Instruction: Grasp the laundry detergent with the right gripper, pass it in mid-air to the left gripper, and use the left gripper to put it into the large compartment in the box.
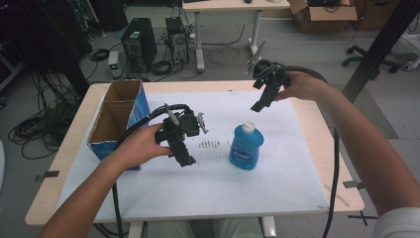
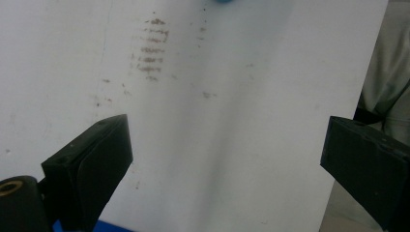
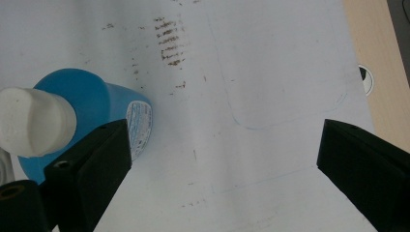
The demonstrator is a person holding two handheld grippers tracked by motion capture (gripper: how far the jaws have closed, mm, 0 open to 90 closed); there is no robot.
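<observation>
My left gripper [image 1: 184, 157] hovers nearest me, jaws apart and empty. The blue bottle [image 1: 246, 147] stands upright mid-table, untouched. Beyond it my right gripper [image 1: 261, 103] hangs above, jaws apart. I judge nothing grasped yet; everything remains.

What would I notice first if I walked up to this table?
The bright blue bottle with its white cap, standing upright in the middle of the white mat. Then the two black grippers held above it, both open and empty: the left gripper beside the bottle, the right gripper higher, behind it. An open cardboard box sits at the left.
</observation>
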